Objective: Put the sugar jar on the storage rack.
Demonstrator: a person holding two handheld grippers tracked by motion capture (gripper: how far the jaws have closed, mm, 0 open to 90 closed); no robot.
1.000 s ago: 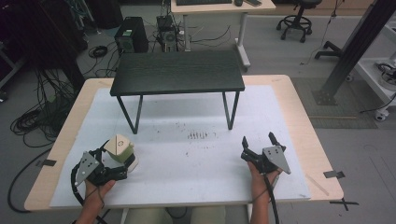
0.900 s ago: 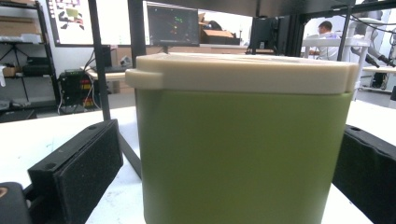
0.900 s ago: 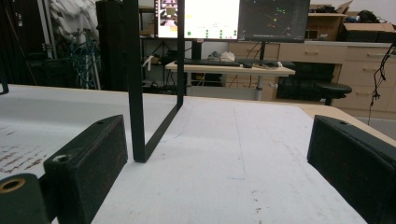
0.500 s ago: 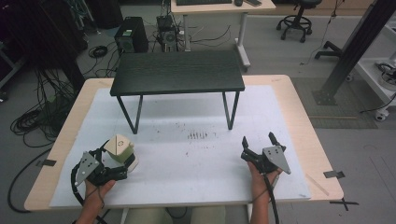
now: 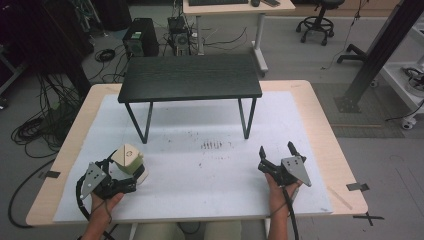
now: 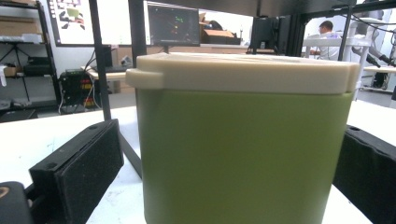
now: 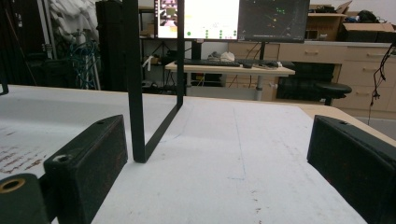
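Observation:
A green container (image 5: 131, 165) with a cream lid (image 5: 127, 154) stands on the white mat at the near left. My left gripper (image 5: 129, 176) is open, and the container sits between its jaws. In the left gripper view the container (image 6: 243, 154) is close up, a small gap shows beside the left finger (image 6: 79, 172), and the right finger (image 6: 369, 172) is at its other side. At the near right, my right gripper (image 5: 276, 150) rests open on the mat with nothing between its fingers (image 7: 88, 163).
A small black table (image 5: 190, 77) on thin metal legs stands at the back of the white mat (image 5: 200, 125). One leg (image 7: 135, 93) rises just ahead of my right gripper. Dark smudges (image 5: 212, 146) mark the mat's middle. The wooden tabletop's edge (image 5: 345, 165) borders the mat.

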